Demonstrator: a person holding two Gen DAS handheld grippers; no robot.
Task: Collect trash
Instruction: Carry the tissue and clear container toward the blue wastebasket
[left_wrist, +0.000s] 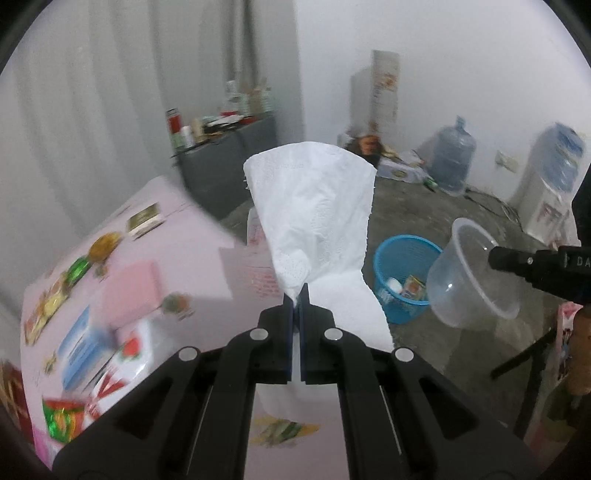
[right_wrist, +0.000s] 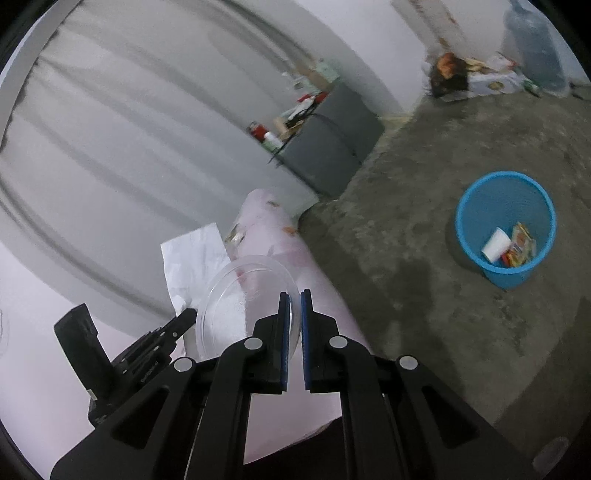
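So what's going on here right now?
A person is clearing trash with both tools. The left hand-held gripper is shut on a white paper tissue, held up in the air. The right hand-held gripper pinches the rim of a clear plastic bowl. The blue trash basket stands on the concrete floor ahead, already holding a cup and wrappers. Neither item is in it yet.

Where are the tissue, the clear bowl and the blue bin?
tissue (left_wrist: 314, 206), left wrist view, middle of the sheet
clear bowl (left_wrist: 476, 273), left wrist view, side wall
blue bin (right_wrist: 476, 206), right wrist view, inner wall
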